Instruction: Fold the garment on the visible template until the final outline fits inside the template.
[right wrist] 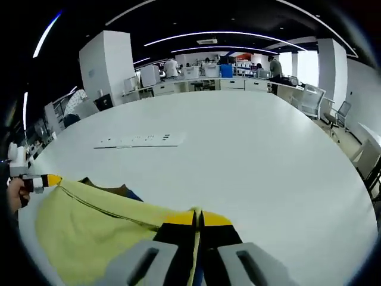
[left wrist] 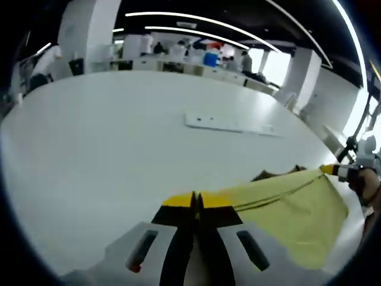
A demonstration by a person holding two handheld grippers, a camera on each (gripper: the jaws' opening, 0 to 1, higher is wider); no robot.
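Left gripper (left wrist: 196, 205), yellow-tipped black jaws: pressed together, pinching one end of the top hem of the pale yellow fabric garment (left wrist: 286, 208). From this claw the cloth runs off to the right, hem pulled into a near-straight line toward the other claw, seen at the far end (left wrist: 334, 170) with a hand behind it.

Garment hangs/lies low over the large white tabletop (left wrist: 119, 137), body of cloth sagging below the hem. A brown-and-blue patch (right wrist: 116, 192) shows just behind the hem; could be the template, can't confirm.

Right gripper (right wrist: 198, 219): jaws likewise closed, nipping the opposite end of the same hem; cloth extends left from it.

A flat white strip w/ small marks (left wrist: 229, 123) lies on the table well beyond the garment.

Judgement: long axis of the garment runs claw to claw, both ends held, neither arm nearer. Next fold needs both claws moving together, across that axis, keeping hem taut. Risk: uneven travel skews the edge.
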